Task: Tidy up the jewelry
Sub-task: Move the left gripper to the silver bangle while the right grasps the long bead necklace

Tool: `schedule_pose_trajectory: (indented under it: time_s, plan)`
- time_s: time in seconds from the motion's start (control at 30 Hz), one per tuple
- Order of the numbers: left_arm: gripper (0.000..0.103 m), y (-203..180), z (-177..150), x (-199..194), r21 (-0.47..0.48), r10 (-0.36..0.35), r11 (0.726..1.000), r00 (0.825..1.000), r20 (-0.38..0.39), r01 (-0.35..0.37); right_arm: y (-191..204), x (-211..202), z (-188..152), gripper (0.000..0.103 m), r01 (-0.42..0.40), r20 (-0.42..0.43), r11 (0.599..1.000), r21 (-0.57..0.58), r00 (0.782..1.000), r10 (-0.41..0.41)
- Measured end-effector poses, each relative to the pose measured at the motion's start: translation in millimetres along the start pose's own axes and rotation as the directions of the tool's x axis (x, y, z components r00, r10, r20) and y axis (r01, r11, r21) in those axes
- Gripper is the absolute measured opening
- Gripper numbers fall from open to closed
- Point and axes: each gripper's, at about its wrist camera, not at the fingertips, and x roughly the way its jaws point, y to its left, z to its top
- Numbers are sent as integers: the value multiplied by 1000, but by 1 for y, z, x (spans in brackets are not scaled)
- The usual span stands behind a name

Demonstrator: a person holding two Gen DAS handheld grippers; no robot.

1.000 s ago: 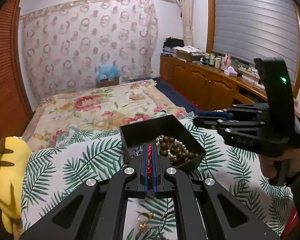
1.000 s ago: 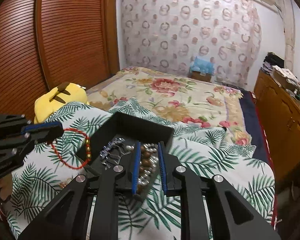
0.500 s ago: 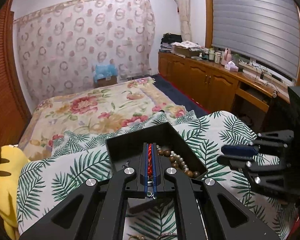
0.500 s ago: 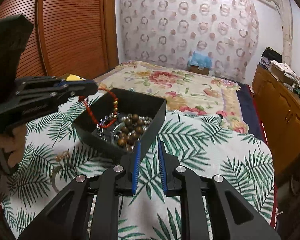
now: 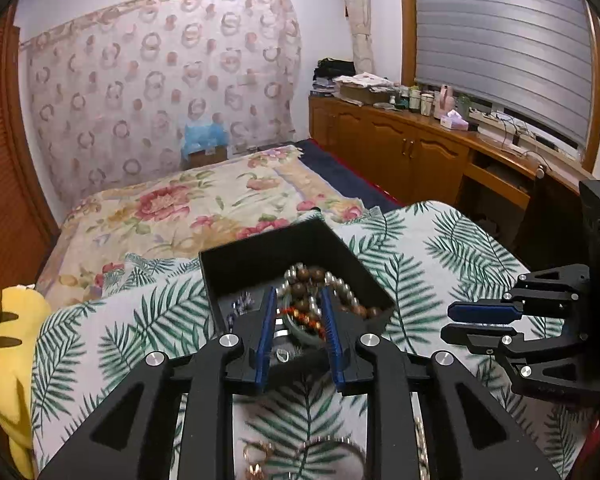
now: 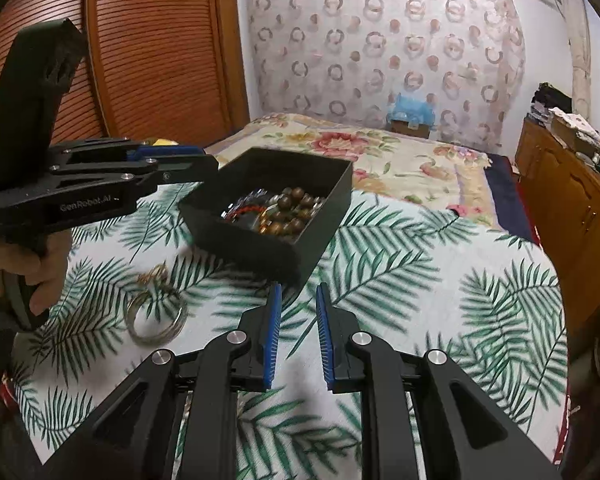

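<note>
A black box (image 5: 284,248) (image 6: 320,176) sits on the palm-leaf cloth and holds brown bead strands (image 6: 294,206), pearls and a red bead bracelet (image 5: 304,316) (image 6: 246,210). My left gripper (image 5: 298,300) (image 6: 204,160) is open and empty, just above the box's near-left edge, with the red bracelet lying below its jaws. My right gripper (image 6: 298,300) (image 5: 456,322) is open and empty, held right of the box above the cloth. Silver bangles (image 6: 156,316) and gold rings (image 6: 152,274) (image 5: 256,456) lie on the cloth in front of the box.
A yellow plush toy (image 5: 4,328) lies at the left edge of the cloth. A floral bedspread (image 5: 188,204) stretches behind the box. Wooden cabinets (image 5: 400,148) line the right wall and a slatted wardrobe (image 6: 148,48) the left.
My left gripper opened and let the red bracelet drop into the box. My right gripper drew back away from the box and opened a little wider.
</note>
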Motion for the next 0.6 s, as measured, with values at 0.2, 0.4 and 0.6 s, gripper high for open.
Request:
schedule_pose_trajectory:
  time_s: [0.2,0.4,0.6]
  plan:
    - [29,1,-29,-11,-10,-15,1000,999,-30,15,15,-3,-18,24,-33,-40,999,-24,999,32]
    - [38,0,-54,-14,-4,-22,1000,996,-82,22,28,-1,-36,31,-52,-86,997,-58,995,47]
    - [49,-5,-74,-10,8,-31,999,991,-132,32,31,4,-45,31,-63,-127,995,-73,991,53]
